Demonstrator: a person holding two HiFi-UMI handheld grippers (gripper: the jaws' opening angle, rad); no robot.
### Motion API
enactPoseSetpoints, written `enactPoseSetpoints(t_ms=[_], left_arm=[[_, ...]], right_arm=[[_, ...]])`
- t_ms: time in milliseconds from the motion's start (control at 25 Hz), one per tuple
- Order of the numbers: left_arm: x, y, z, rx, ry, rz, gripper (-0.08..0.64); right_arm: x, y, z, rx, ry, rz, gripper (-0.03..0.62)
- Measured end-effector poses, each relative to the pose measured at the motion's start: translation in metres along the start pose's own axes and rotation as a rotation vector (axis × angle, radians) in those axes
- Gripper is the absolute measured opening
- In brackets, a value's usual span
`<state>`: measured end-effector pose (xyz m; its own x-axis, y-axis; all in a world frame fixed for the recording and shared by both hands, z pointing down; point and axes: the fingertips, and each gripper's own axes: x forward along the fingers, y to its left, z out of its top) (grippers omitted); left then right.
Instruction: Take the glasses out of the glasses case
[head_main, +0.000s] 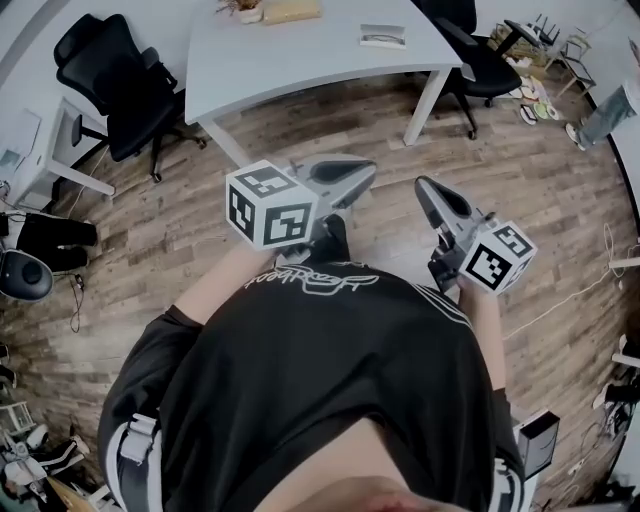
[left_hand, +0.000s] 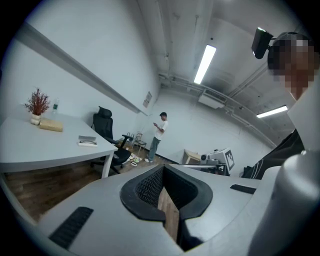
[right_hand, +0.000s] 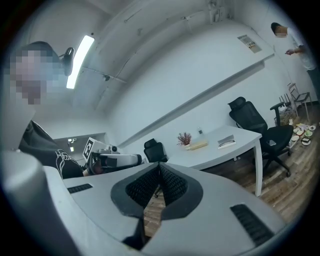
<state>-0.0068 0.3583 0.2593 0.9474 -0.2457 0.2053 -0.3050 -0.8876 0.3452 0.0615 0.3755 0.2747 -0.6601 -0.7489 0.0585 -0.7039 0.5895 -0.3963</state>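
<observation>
The glasses case (head_main: 383, 37) is a small flat box with glasses on top. It lies near the right end of the white table (head_main: 300, 50), far ahead of me. It shows small in the left gripper view (left_hand: 87, 142) and in the right gripper view (right_hand: 226, 141). I hold both grippers up in front of my chest, well short of the table. The left gripper (head_main: 365, 175) (left_hand: 163, 169) has its jaws closed tip to tip with nothing between them. The right gripper (head_main: 422, 185) (right_hand: 159, 165) is shut and empty too.
A potted dried plant (left_hand: 36, 105) and a wooden box (head_main: 290, 10) sit at the table's far side. Black office chairs (head_main: 120, 80) (head_main: 480, 55) stand left and right of it. A person (left_hand: 159, 135) stands near shoes (head_main: 535, 100) on the wooden floor.
</observation>
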Motion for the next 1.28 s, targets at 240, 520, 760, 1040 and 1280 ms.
enactPoseSetpoints(t_ms=[240, 520, 760, 1040, 1280], left_arm=[[0.031, 0.032, 0.012, -0.001, 0.026, -0.041, 0.008], [0.06, 0.106, 0.043, -0.013, 0.033, -0.048, 0.008], [0.083, 0.192, 0.069, -0.07, 0.059, -0.048, 0.008], [0.104, 0.296, 0.106, -0.124, 0.078, -0.065, 0.008], [0.106, 0.378, 0.125, -0.159, 0.067, -0.077, 0.008]], right_arm=[[0.018, -0.039, 0.01, 0.025, -0.009, -0.035, 0.009], [0.073, -0.093, 0.038, 0.034, -0.014, -0.052, 0.009], [0.143, -0.147, 0.056, 0.079, 0.016, -0.066, 0.009], [0.231, -0.21, 0.085, 0.114, 0.046, -0.103, 0.009], [0.308, -0.243, 0.103, 0.077, 0.086, -0.126, 0.009]])
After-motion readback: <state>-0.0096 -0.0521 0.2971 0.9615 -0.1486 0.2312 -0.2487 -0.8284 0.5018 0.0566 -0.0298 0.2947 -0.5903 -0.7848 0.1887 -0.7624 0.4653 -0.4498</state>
